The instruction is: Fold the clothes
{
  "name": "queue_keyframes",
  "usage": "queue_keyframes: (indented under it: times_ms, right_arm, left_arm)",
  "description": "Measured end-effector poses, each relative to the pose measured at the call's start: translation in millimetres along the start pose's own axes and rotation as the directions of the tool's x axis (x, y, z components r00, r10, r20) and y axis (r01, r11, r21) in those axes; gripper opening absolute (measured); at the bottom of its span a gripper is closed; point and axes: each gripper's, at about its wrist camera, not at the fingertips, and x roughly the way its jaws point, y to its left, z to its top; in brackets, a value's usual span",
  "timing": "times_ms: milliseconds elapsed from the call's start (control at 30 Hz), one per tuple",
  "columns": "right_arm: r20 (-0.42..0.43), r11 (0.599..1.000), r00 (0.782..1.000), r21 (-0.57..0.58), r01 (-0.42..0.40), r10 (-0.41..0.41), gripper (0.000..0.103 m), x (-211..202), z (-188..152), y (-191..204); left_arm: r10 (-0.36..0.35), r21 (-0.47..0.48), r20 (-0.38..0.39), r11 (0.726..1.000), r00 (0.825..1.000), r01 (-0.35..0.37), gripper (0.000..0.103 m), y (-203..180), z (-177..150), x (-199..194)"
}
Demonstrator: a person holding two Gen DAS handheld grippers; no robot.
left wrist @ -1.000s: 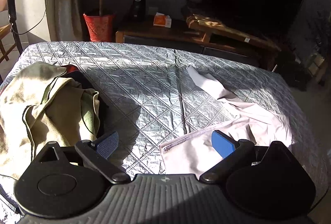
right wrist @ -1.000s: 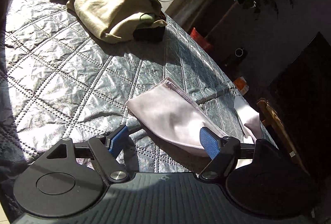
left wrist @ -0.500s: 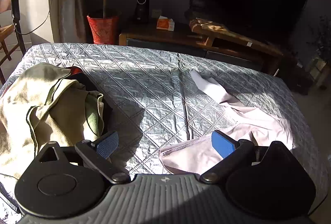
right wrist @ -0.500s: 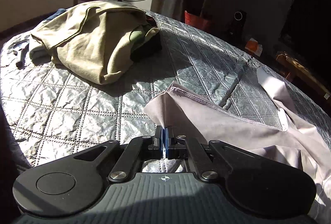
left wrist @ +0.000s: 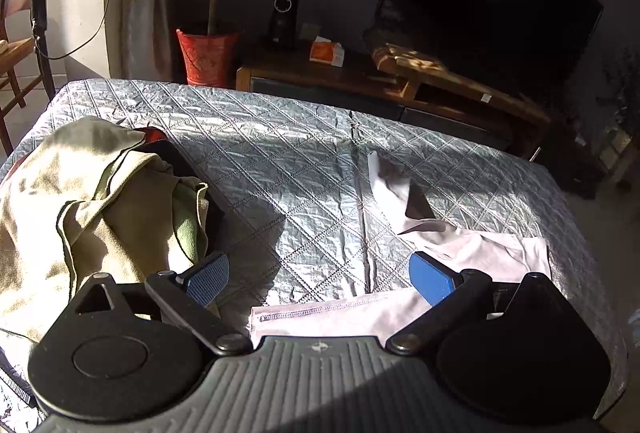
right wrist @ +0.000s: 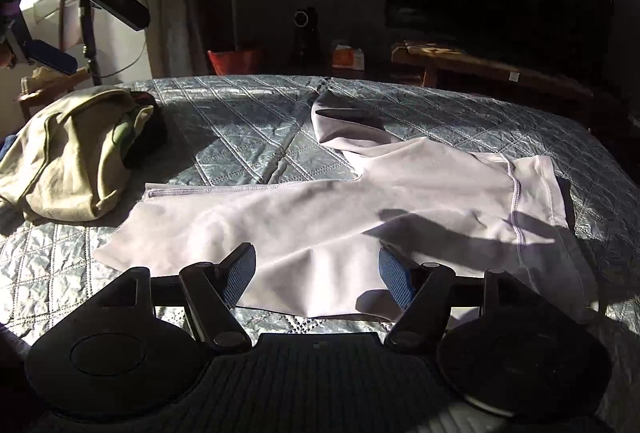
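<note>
Pale lilac stretchy trousers [right wrist: 320, 225]: they are spread out on the shiny grey quilted bed cover [right wrist: 240, 137], on the near right part of the bed. One leg is laid flat from right to left. The other leg [right wrist: 344, 129] is bent away toward the far side. The wide waistband [right wrist: 536, 189] is seen at the right.

Feel of the cloth: it is judged to be soft, thin and light. It sags and wrinkles where it is not held. It may slide a little on the shiny cover.

Where to take hold: a stitched edge is best, it is thought. The leg hem [right wrist: 188, 193] at the left and the waistband at the right are thicker, so a pinch there is less likely to slip off.

Left gripper [left wrist: 320, 273]: its blue fingers are spread wide and nothing is held. It is kept above the near edge of the bed, over the leg hem.

Right gripper [right wrist: 316, 269]: its blue fingers are spread wide too, with nothing between them. It is kept just above the flat leg.

Heap of olive-green soft clothes [right wrist: 68, 165]: it is piled at the left of the bed, well apart from the trousers.

Fold so far: the trousers are not folded small; only the far leg is bent.
</note>
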Motion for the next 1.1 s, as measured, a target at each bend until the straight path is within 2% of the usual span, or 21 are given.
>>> queue_keyframes:
  times_ms: [67, 100, 233, 300, 367, 400, 433, 467, 633, 700, 733, 767, 800, 833, 867, 967, 1000, 1033, 1100]
  right_arm:
    - [-0.039, 0.969, 0.983, 0.164, 0.185, -0.181, 0.070, 3, -6, -62]
    - [-0.061, 0.944, 0.969, 0.222, 0.245, -0.238, 0.070, 4, -9, -84]
    - [-0.096, 0.910, 0.961, 0.309, 0.277, -0.260, 0.070, 6, -19, -129]
    - [-0.114, 0.891, 0.957, 0.350, 0.291, -0.268, 0.076, 7, -23, -151]
    - [-0.134, 0.867, 0.961, 0.417, 0.275, -0.240, 0.075, 13, -25, -162]
    - [-0.147, 0.850, 0.965, 0.458, 0.259, -0.215, 0.055, 17, -27, -167]
    - [-0.148, 0.860, 0.966, 0.442, 0.257, -0.212, 0.033, 17, -29, -167]
    - [-0.148, 0.871, 0.966, 0.420, 0.255, -0.211, 0.026, 17, -30, -166]
    - [-0.161, 0.915, 0.948, 0.260, 0.308, -0.273, 0.026, 8, -27, -173]
    - [-0.134, 0.906, 0.937, 0.244, 0.347, -0.323, 0.026, 1, -21, -175]
    - [-0.119, 0.899, 0.930, 0.237, 0.368, -0.348, 0.028, -3, -17, -176]
    - [-0.105, 0.892, 0.922, 0.231, 0.388, -0.373, 0.037, -7, -14, -177]
    - [-0.090, 0.885, 0.913, 0.226, 0.407, -0.397, 0.041, -11, -11, -178]
    - [-0.075, 0.877, 0.904, 0.220, 0.427, -0.421, 0.042, -14, -7, -179]
    - [-0.060, 0.868, 0.894, 0.215, 0.447, -0.445, 0.049, -18, -4, -180]
    - [0.074, 0.937, 0.938, 0.118, 0.330, -0.339, 0.062, -20, 14, -147]
    - [0.079, 0.963, 0.960, 0.059, 0.263, -0.267, 0.070, -12, 22, -129]
    - [0.076, 0.982, 0.979, -0.004, 0.191, -0.191, 0.070, -4, 31, -111]
    - [0.044, 0.994, 0.993, 0.019, 0.108, -0.109, 0.070, 16, 50, -97]
  left_arm:
    - [-0.003, 0.007, 0.002, 1.000, 1.000, 0.003, 0.096, -1, -1, -1]
    - [-0.005, 0.011, 0.003, 1.000, 1.000, 0.005, 0.096, -1, -1, -1]
    - [-0.004, 0.016, 0.005, 1.000, 1.000, 0.004, 0.096, -2, -2, -2]
    - [-0.004, 0.018, 0.003, 1.000, 1.000, 0.004, 0.096, -3, -2, -2]
    - [-0.001, 0.035, 0.000, 0.999, 1.000, 0.001, 0.096, -6, -3, -1]
    - [0.002, 0.046, -0.002, 0.999, 1.000, -0.002, 0.096, -7, -4, 0]
    - [0.005, 0.056, -0.005, 0.998, 1.000, -0.005, 0.096, -9, -4, 0]
    - [0.009, 0.061, -0.007, 0.998, 1.000, -0.009, 0.096, -9, -5, 1]
    - [0.024, 0.043, -0.020, 0.999, 1.000, -0.023, 0.096, -8, -4, 6]
    - [0.027, 0.044, -0.022, 0.999, 0.999, -0.026, 0.096, -9, -4, 7]
    - [0.026, 0.047, -0.022, 0.999, 0.999, -0.025, 0.096, -10, -4, 7]
    - [0.024, 0.051, -0.022, 0.998, 0.999, -0.023, 0.096, -11, -4, 8]
    - [0.022, 0.054, -0.023, 0.998, 0.999, -0.021, 0.096, -13, -4, 8]
    - [0.023, 0.056, -0.023, 0.998, 0.999, -0.021, 0.096, -14, -4, 9]
    - [0.023, 0.057, -0.025, 0.998, 0.999, -0.022, 0.096, -16, -4, 10]
    - [0.033, 0.061, -0.026, 0.998, 0.999, -0.031, 0.096, -20, -4, 11]
    - [0.040, 0.062, -0.026, 0.997, 0.999, -0.039, 0.096, -20, -4, 12]
    - [0.049, 0.061, -0.028, 0.997, 0.998, -0.047, 0.096, -20, -4, 13]
    - [0.058, 0.053, -0.027, 0.997, 0.998, -0.056, 0.096, -18, -4, 12]
